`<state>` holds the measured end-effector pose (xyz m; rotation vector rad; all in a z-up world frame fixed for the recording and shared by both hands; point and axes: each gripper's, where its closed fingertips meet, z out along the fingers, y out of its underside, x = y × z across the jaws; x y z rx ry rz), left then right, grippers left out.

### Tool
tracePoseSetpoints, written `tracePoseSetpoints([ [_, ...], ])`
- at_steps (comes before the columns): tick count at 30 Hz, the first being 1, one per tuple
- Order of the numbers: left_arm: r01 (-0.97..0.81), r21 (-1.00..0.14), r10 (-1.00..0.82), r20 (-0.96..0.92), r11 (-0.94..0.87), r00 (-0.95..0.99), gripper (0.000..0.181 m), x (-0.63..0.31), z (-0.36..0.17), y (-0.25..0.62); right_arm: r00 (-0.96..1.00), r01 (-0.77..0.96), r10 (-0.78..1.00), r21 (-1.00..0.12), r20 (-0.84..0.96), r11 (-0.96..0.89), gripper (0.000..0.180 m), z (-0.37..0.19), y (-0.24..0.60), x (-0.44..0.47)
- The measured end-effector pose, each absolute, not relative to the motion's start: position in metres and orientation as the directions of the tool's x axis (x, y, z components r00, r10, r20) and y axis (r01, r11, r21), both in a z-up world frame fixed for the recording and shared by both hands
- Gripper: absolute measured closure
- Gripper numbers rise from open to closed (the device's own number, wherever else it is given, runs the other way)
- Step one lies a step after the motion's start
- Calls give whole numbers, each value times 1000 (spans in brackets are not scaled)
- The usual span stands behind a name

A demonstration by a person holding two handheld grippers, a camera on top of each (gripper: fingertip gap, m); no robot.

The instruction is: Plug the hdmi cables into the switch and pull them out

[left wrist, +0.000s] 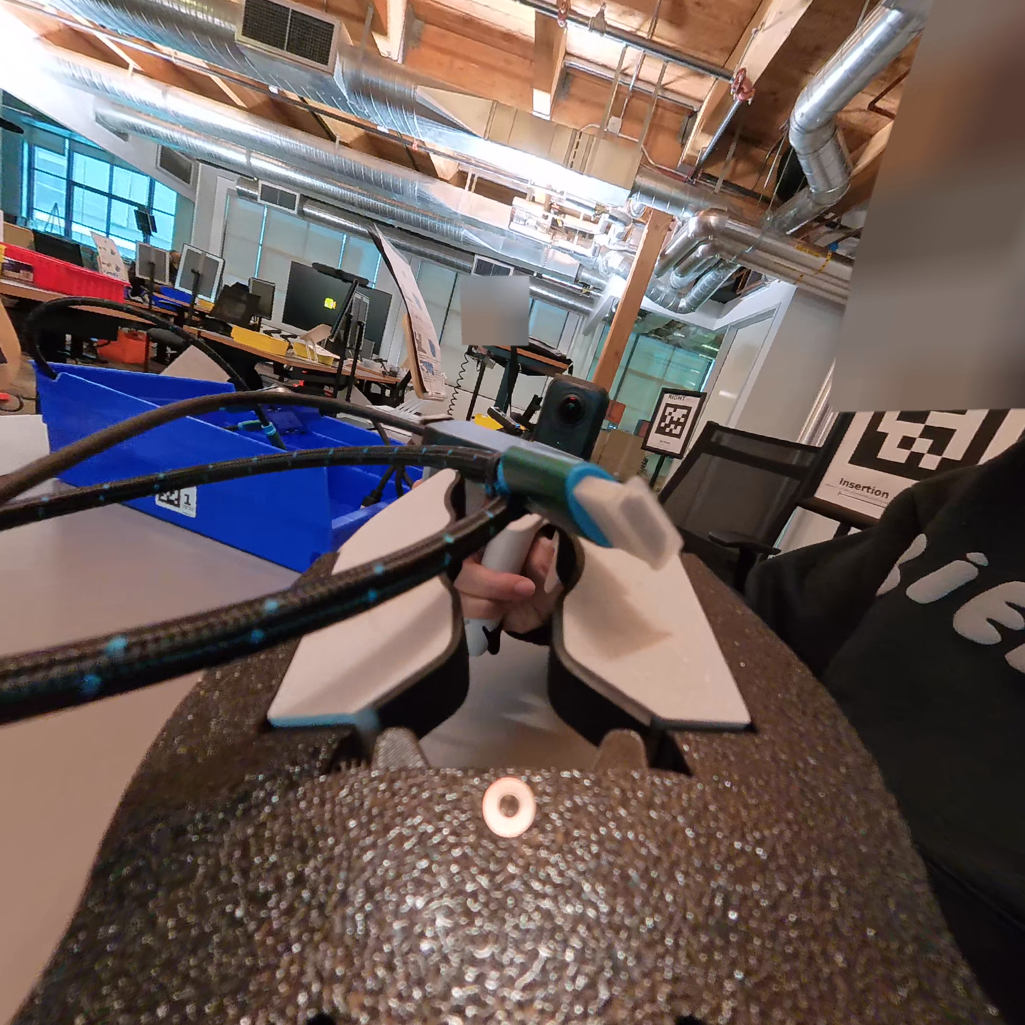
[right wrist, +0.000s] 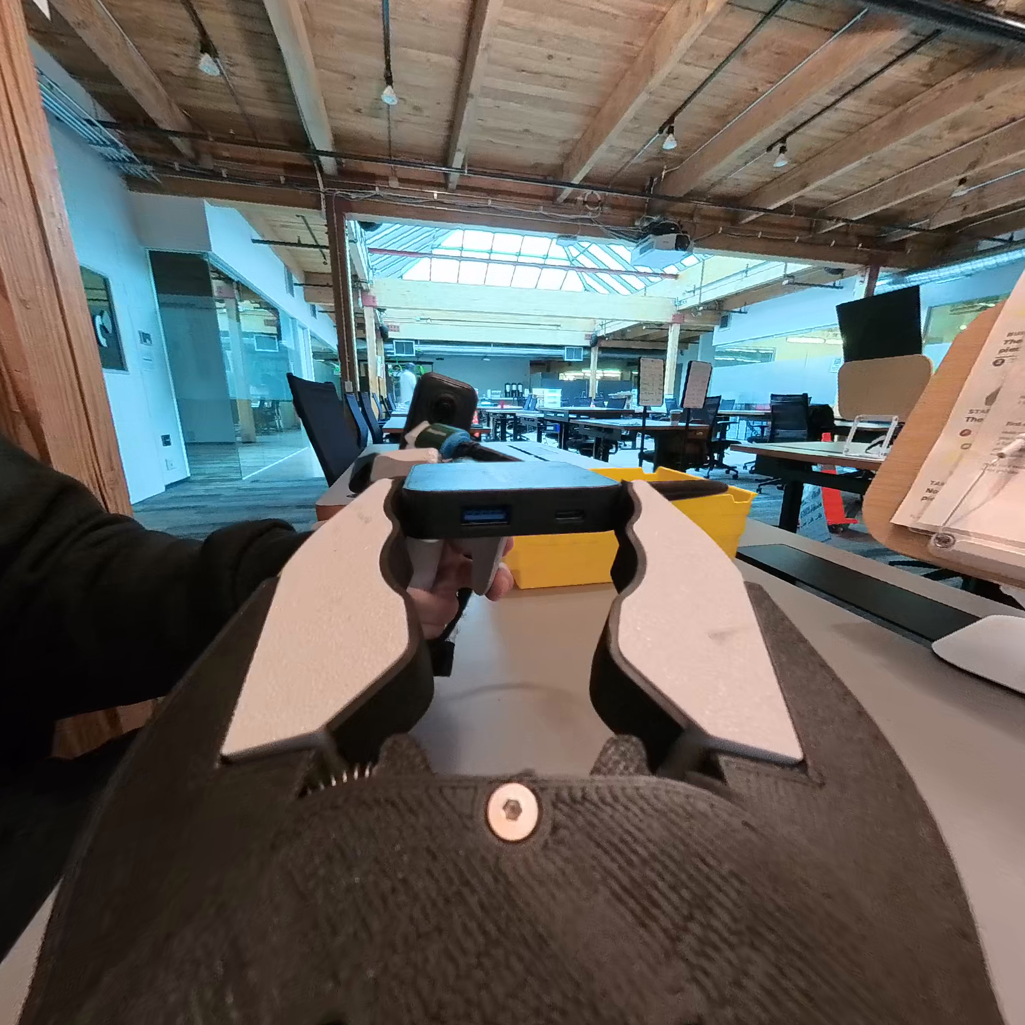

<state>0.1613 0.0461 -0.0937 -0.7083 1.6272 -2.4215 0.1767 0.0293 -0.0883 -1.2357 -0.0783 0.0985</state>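
Blue bin [left wrist: 233, 477] sits at the left on the grey table [left wrist: 111, 582], and a black braided HDMI cable [left wrist: 233, 610] arcs from there to its capped plug [left wrist: 588, 499], clamped between the left gripper [left wrist: 513, 532] fingers. Further right, the right gripper [right wrist: 510, 505] pinches the black switch [right wrist: 510, 496] by both ends, ports facing the camera, before a yellow bin [right wrist: 693, 516].

You have the switch [right wrist: 510, 502], a flat black box with rounded corners, held level at twelve o'clock in the right wrist view, its port side facing you: a blue port left, a small slot right. In the left wrist view the HDMI cable [left wrist: 233, 577], black braid flecked blue, arcs in from nine o'clock; its green-and-blue plug [left wrist: 577, 488], white-capped, points toward four o'clock.
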Motion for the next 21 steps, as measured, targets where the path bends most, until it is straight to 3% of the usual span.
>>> tracePoseSetpoints([
  [3,-152,-907,-346,298,-393,-890,160,158,-94,45,986,-64,164,-955,-17,288,107,-96,32,175],
  [13,-234,-934,-345,321,-271,-882,161,157,-102,45,984,45,160,-982,76,185,102,-121,44,170],
  [21,-189,-966,-379,244,-176,-893,160,155,-110,47,983,58,164,-992,76,112,101,-133,48,170],
])
